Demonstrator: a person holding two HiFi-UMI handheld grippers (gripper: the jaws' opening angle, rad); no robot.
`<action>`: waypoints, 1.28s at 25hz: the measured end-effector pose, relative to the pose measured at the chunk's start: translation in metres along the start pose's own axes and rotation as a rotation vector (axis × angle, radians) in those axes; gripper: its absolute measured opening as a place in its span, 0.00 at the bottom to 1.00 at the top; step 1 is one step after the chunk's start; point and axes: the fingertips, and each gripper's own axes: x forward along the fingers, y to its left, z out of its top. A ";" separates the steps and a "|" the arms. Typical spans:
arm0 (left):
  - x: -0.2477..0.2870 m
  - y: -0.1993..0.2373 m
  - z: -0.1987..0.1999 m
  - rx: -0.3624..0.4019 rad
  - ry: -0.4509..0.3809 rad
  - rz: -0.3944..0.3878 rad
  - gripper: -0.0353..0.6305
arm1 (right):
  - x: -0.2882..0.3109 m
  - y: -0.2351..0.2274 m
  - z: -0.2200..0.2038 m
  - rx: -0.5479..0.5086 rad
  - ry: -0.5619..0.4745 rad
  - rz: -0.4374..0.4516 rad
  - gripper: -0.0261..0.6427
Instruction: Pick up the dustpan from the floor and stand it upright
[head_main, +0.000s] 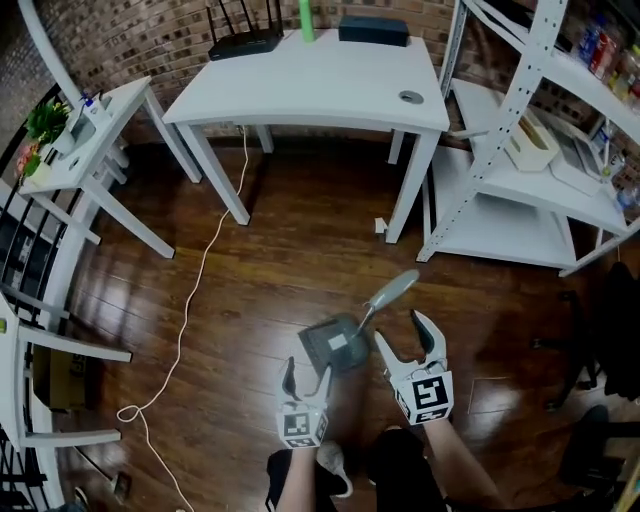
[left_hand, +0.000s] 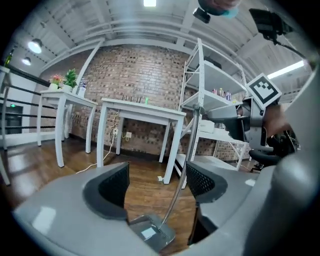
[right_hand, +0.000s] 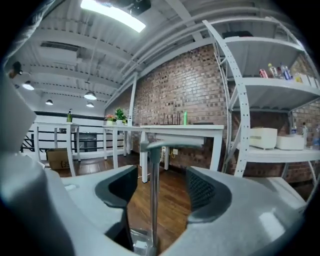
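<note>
Dustpan (head_main: 338, 345) lower middle of frame, on floor (head_main: 250, 260) btwn claws, pole (right_hand: 149, 195) up. Left claw (head_main: 306, 380) wide, empty. Right claw (head_main: 402, 330) half wide, pole inside, not pinched. Prob light, stiff, tippy. Pole looks slick, so grab mid-pole.

Bare floor (head_main: 290, 260) ahead; table (head_main: 320, 80) and shelving (head_main: 500, 225) stand beyond.

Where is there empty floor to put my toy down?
The widest bare floor lies between the cable and the dustpan, in front of the white table. The tabletop's middle is free too. It's crowded where the left gripper and right gripper flank the dustpan.
</note>
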 end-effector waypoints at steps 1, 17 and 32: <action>-0.009 0.000 0.016 0.012 0.018 0.001 0.60 | -0.012 0.001 0.013 0.010 0.019 -0.012 0.46; -0.222 -0.146 0.387 0.195 -0.147 -0.149 0.61 | -0.265 0.046 0.300 0.121 -0.051 -0.127 0.76; -0.482 -0.321 0.381 0.212 -0.142 -0.116 0.55 | -0.575 0.115 0.318 0.173 -0.129 -0.150 0.66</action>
